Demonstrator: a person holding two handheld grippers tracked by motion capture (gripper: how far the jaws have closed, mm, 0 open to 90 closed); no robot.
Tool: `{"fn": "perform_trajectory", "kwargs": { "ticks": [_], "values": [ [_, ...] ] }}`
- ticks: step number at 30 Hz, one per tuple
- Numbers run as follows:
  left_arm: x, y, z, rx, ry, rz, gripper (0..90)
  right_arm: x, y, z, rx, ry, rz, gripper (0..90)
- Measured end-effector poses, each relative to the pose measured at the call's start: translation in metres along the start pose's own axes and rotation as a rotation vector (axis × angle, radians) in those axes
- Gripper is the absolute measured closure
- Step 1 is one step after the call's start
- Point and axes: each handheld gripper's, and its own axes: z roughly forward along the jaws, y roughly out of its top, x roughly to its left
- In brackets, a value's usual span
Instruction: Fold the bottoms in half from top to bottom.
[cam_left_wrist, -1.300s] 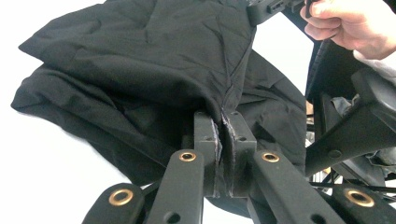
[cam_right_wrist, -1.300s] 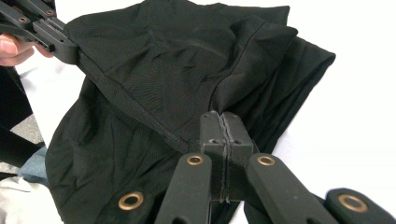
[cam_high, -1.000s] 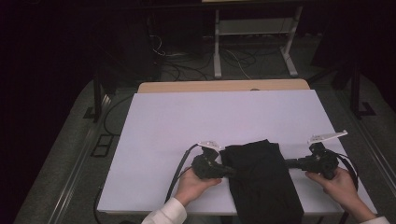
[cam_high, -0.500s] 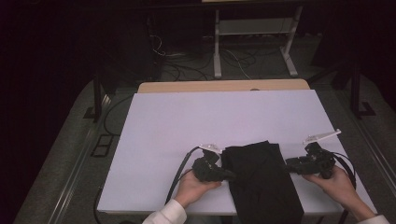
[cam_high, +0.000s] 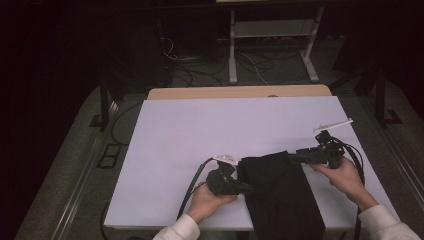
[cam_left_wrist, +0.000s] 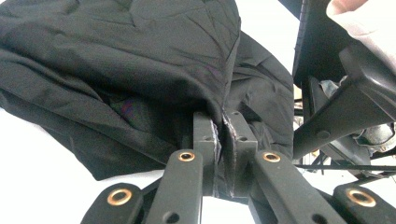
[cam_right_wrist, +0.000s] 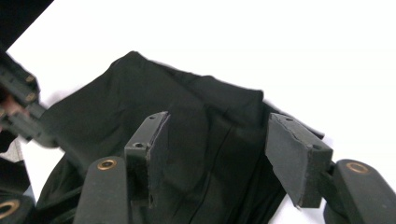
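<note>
Near the worktop's (cam_high: 200, 130) front edge lies black cloth (cam_high: 280, 195); left gripper (cam_high: 245, 188) fingers clamped on its left edge, right gripper (cam_high: 294, 156) fingers just opening, apart, nothing pinched.

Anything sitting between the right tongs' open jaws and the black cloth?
No, the gap is bare: the right tongs hang open, just above the black folded cloth, in the right gripper view.

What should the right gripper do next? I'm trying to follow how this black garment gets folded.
Probably reach to a fresh edge of the black garment and close on it. The right gripper has just been opening, its jaws apart above the cloth, while the left gripper pinches the opposite edge.
</note>
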Motion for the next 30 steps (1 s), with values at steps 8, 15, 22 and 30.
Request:
{"fn": "perform_trajectory", "kwargs": {
  "ticks": [8, 15, 22, 30],
  "values": [
    [0.0, 0.0, 0.001, 0.0, -0.005, 0.0, 83.4, -0.012, 0.014, 0.015, 0.017, 0.001, 0.032, 35.9],
    [0.0, -0.001, 0.003, -0.001, -0.008, -0.001, 83.3, -0.027, 0.017, 0.028, 0.028, 0.039, 0.068, 36.0],
    [0.0, -0.001, 0.004, -0.002, -0.01, -0.004, 83.3, -0.027, 0.016, 0.032, 0.033, 0.1, 0.046, 41.0],
    [0.0, -0.001, 0.005, 0.0, -0.01, -0.004, 83.2, -0.019, 0.015, 0.037, 0.098, 0.087, -0.022, 56.6]
  ]
}}
